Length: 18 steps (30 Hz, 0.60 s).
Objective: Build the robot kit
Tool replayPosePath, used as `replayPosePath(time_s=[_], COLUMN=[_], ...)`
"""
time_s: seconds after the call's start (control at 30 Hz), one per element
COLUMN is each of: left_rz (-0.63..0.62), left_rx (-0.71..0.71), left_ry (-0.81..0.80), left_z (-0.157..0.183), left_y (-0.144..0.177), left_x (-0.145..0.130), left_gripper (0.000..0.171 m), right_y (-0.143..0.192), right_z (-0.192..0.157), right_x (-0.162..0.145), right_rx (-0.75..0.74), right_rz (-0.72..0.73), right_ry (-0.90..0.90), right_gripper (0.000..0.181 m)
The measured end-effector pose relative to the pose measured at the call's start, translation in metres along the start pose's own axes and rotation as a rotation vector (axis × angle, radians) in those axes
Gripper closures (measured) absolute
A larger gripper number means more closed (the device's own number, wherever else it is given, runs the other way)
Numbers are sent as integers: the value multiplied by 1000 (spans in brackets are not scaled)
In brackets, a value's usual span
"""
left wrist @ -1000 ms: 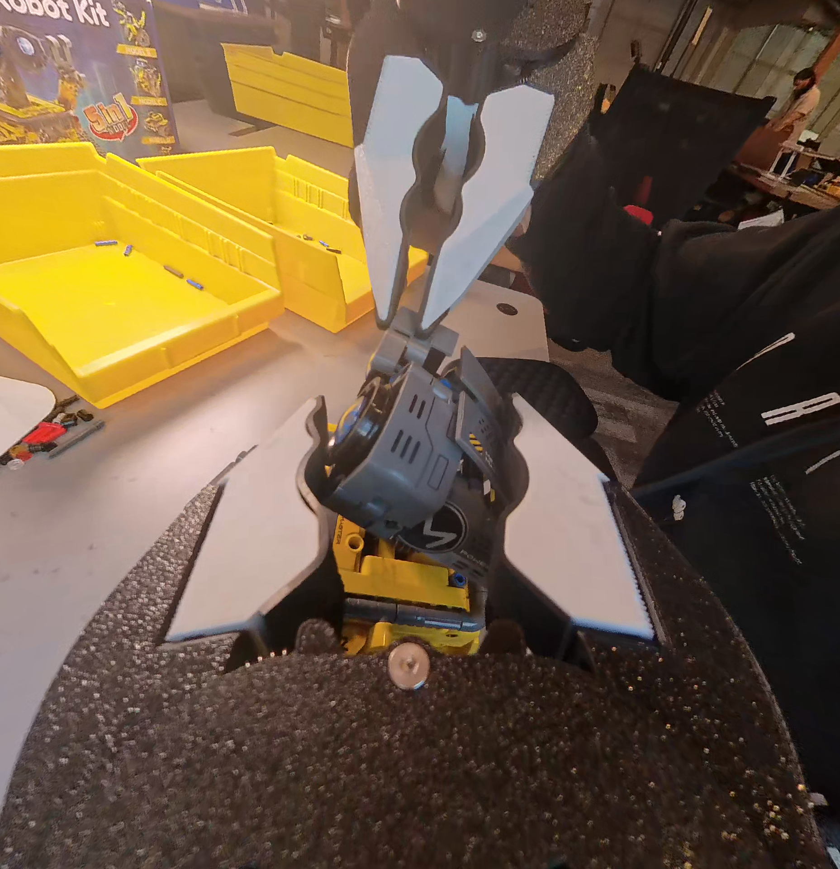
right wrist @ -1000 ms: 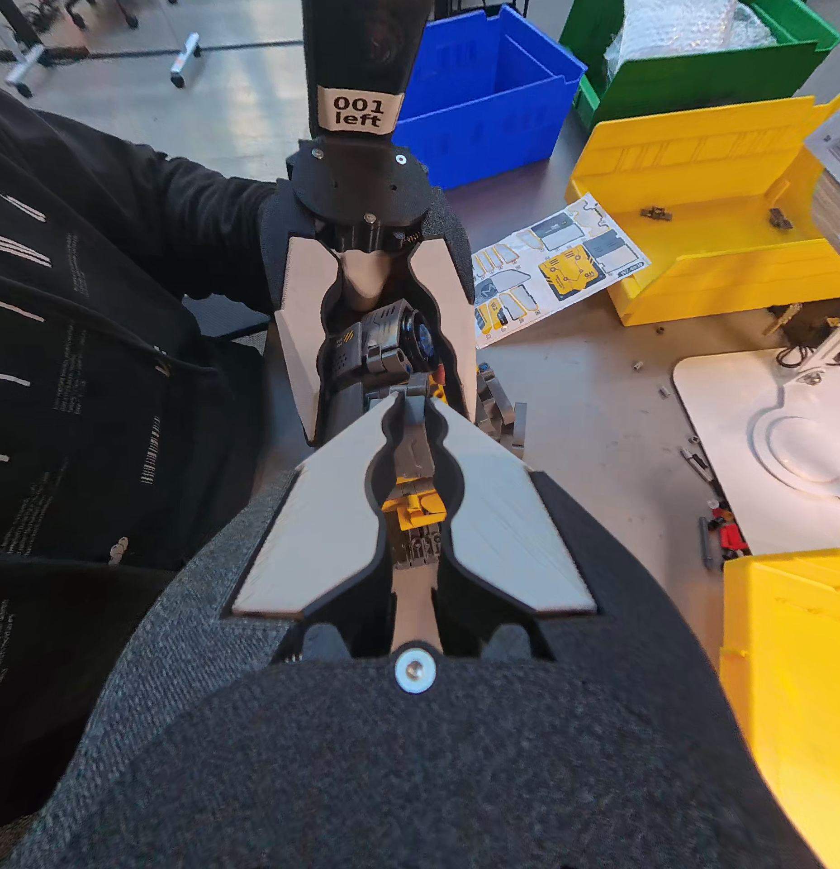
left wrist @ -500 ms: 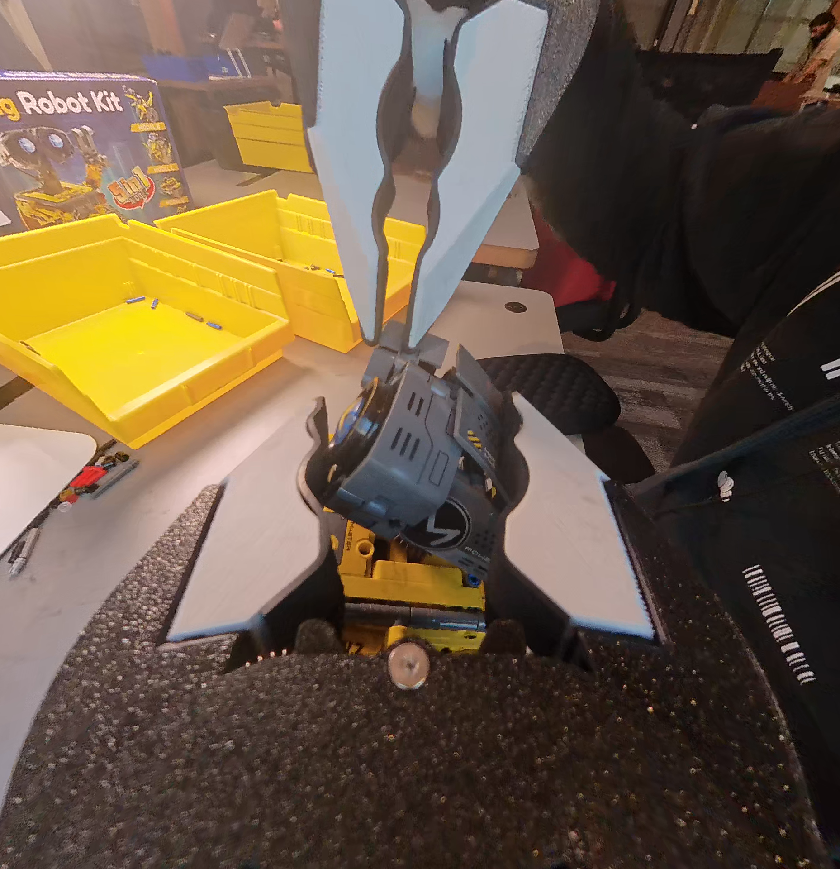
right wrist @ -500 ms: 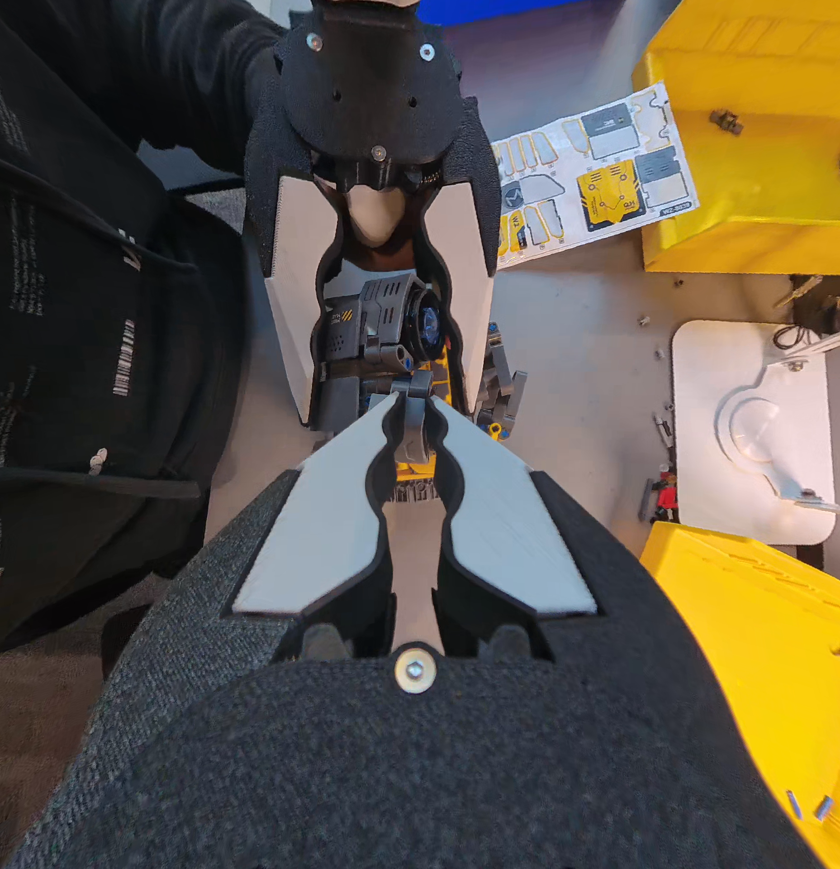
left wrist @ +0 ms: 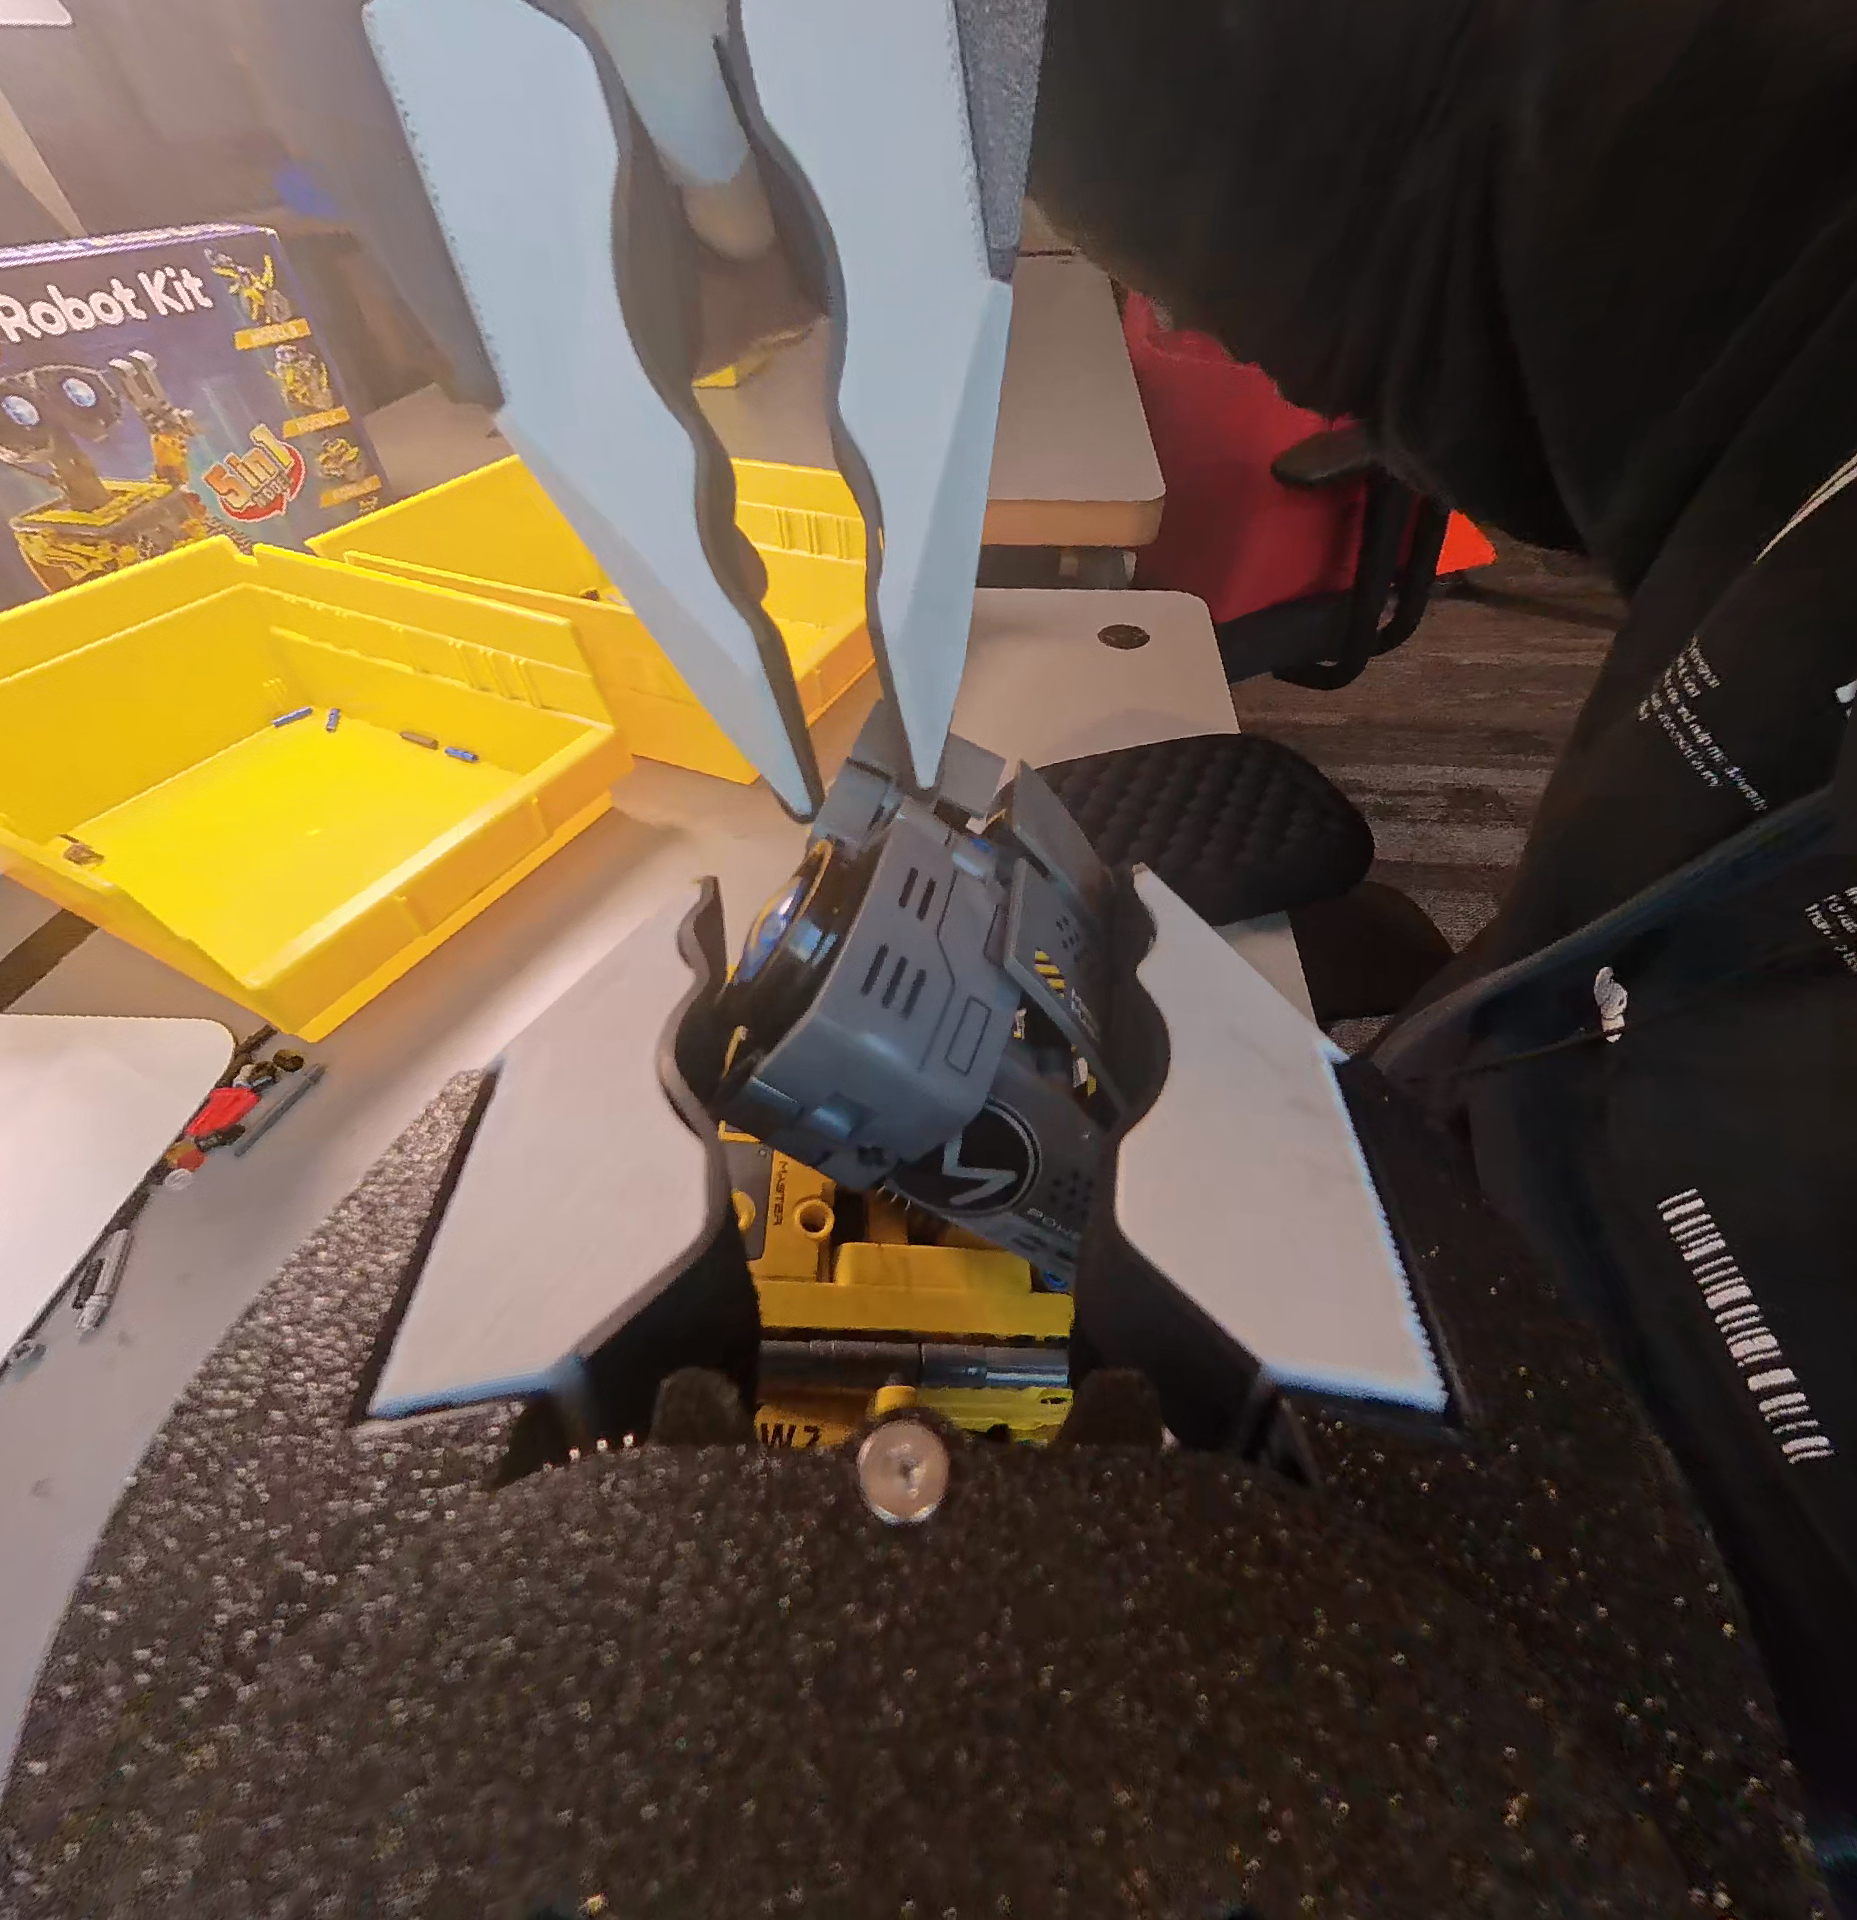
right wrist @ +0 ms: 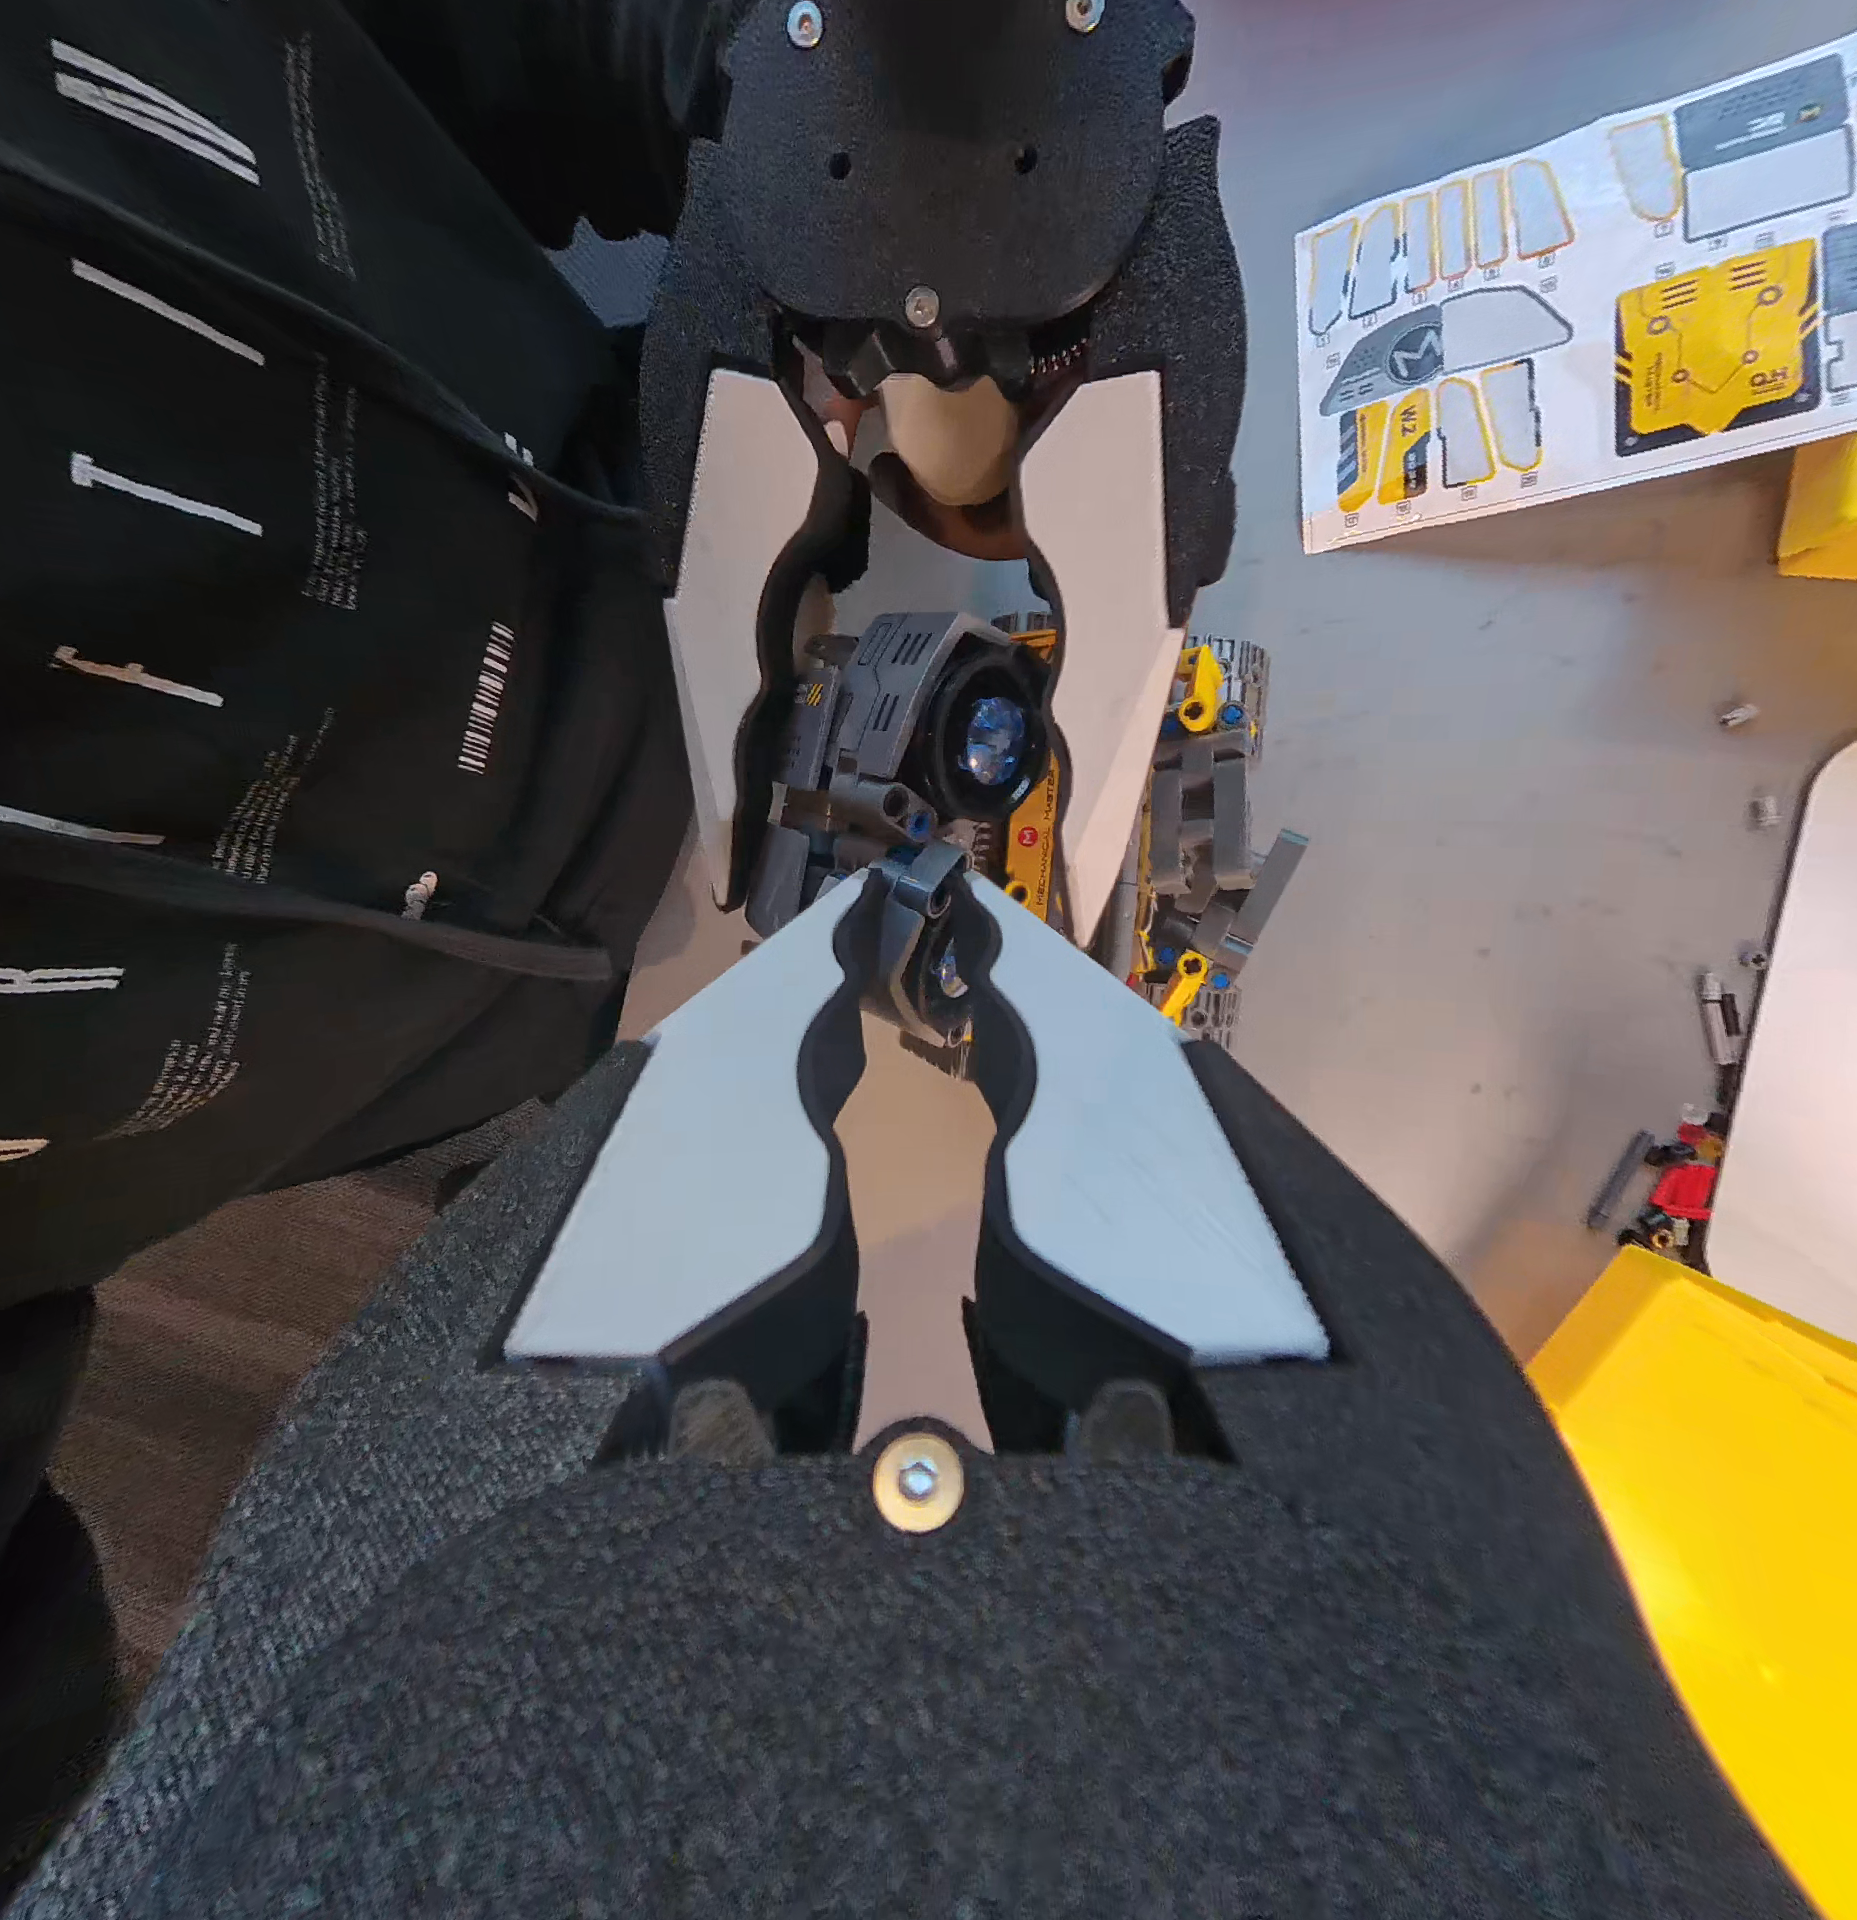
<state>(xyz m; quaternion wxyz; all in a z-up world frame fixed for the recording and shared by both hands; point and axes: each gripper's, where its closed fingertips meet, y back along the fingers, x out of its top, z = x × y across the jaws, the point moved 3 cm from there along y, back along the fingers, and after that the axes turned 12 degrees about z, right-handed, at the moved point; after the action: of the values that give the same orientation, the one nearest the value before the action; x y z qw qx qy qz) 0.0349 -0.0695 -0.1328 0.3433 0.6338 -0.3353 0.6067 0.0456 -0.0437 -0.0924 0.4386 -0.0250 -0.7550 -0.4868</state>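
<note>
My left gripper (left wrist: 919, 894) is shut on a grey and yellow toy robot model (left wrist: 882, 1018), gripping it by its sides above the table. The model's grey head with a blue lens (right wrist: 991, 738) points sideways. My right gripper (right wrist: 916, 883) comes in from above in the left wrist view (left wrist: 867, 795). It is shut on a small grey part (right wrist: 919, 935) at the top of the model's head. The left gripper shows opposite it in the right wrist view (right wrist: 903, 914). The two grippers' tips nearly meet.
Two yellow bins (left wrist: 280, 831) and a blue kit box (left wrist: 155, 395) stand at the back left. A sticker sheet (right wrist: 1589, 332), a loose grey and yellow assembly (right wrist: 1204, 831), small red and black parts (right wrist: 1672, 1184), a white plate (right wrist: 1817, 1039) and another yellow bin (right wrist: 1734, 1507) lie on the grey table. A person's black clothing is close by. Both grippers' tips are close together, under 4 cm apart.
The right gripper has swung up over the model and closer to the left gripper, now looking steeply down at the table. Both grips have held.
</note>
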Motion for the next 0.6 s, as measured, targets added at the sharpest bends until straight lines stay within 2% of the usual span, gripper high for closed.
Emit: replayPosePath(time_s=[0.17,0.33,0.47,0.6], left_rz=[18,18,24,55], left_rx=[-23,-44,-41,13], left_ry=[4,-29,-51,-13], left_z=[1,6,7,-1], left_y=[0,-1,0,4], left_x=[0,1,2,4], left_gripper=[98,98,96,95], right_y=[-1,-1,-1,-1], right_z=[-3,-6,-6,6], right_x=[0,-2,-3,-3], right_rx=[9,96,171,136], right_rz=[-31,-55,-37,-8], right_ry=[19,42,17,-97], right_gripper=[169,169,169,169])
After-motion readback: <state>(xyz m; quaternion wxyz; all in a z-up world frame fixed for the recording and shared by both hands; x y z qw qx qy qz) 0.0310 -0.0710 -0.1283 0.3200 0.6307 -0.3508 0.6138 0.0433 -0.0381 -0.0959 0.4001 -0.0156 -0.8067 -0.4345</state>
